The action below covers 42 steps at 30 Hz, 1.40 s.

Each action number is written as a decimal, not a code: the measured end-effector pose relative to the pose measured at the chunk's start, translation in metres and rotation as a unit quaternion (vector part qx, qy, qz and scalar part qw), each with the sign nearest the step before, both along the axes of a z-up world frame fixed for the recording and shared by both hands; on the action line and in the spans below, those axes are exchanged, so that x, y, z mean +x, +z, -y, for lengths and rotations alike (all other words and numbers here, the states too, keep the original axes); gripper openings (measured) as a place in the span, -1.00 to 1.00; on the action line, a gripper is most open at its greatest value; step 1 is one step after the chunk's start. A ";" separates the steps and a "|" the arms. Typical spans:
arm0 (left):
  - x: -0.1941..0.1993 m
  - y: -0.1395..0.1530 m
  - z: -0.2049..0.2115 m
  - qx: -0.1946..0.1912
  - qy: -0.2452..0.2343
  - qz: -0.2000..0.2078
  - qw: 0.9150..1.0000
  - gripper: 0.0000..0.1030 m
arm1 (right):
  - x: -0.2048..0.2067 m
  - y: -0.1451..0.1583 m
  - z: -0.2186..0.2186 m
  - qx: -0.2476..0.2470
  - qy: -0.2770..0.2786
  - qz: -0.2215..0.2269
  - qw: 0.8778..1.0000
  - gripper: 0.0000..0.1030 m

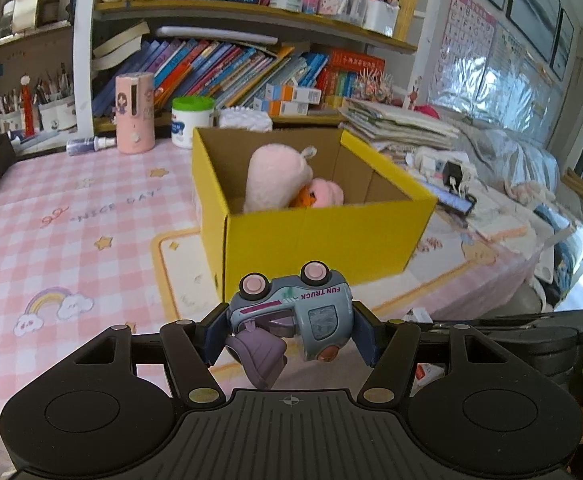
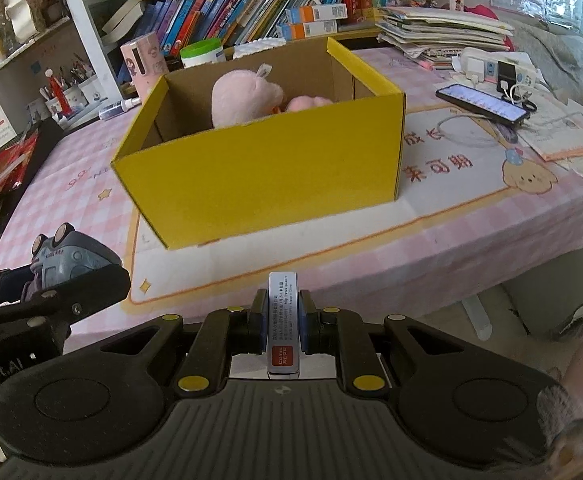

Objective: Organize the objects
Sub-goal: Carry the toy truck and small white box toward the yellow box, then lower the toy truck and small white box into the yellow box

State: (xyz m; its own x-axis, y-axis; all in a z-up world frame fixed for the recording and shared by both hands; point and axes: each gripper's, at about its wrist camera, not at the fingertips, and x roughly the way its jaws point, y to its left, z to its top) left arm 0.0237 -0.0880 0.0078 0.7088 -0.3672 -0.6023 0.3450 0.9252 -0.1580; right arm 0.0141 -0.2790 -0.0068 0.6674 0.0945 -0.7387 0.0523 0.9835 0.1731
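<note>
Short of the yellow box (image 2: 259, 168), left hand-held gripper (image 1: 289, 330) pinches a toy truck (image 1: 291, 312), right hand-held gripper (image 2: 282, 322) a slim case (image 2: 283, 320); next, probably lift both over the rim and release.

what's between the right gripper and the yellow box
Nothing stands there. In the right wrist view, only bare cream mat on the pink checked tablecloth separates the right gripper, shut on a small silver item, from the yellow box.

A pink checked cloth (image 1: 71, 216) covers the desk, with a pink cylindrical holder (image 1: 134, 113) and a green-lidded white jar (image 1: 192, 121) standing at its back edge beneath shelves of leaning books (image 1: 219, 68). On the desk's right side a lit phone (image 2: 482, 103) lies near a white power strip (image 2: 491, 67), beside a stack of papers (image 2: 443, 28).
</note>
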 end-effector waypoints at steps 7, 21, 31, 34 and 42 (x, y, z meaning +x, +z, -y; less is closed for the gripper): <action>0.025 0.016 0.016 -0.002 0.015 0.039 0.999 0.21 | 0.025 0.025 0.022 -0.003 0.005 0.060 0.998 -0.73; 0.088 0.029 0.058 0.026 0.046 0.069 0.996 0.21 | 0.107 0.060 0.052 -0.010 0.053 0.137 0.989 -0.73; 0.125 0.002 0.080 0.080 0.057 0.032 0.995 0.21 | 0.160 0.040 0.044 -0.043 0.112 0.109 0.987 -0.73; 0.131 -0.007 0.086 0.091 0.054 0.022 0.994 0.21 | 0.173 0.030 0.040 -0.054 0.132 0.092 0.985 -0.73; 0.140 -0.018 0.093 0.106 0.055 0.001 0.993 0.21 | 0.196 0.007 0.031 -0.067 0.174 0.042 0.981 -0.73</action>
State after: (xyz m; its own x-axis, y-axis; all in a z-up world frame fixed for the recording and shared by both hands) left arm 0.1632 -0.1806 -0.0105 0.7385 -0.1524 -0.6568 0.2399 0.9698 0.0448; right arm 0.2104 -0.3103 -0.0001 0.6714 0.2334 -0.7034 -0.3003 0.9534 0.0297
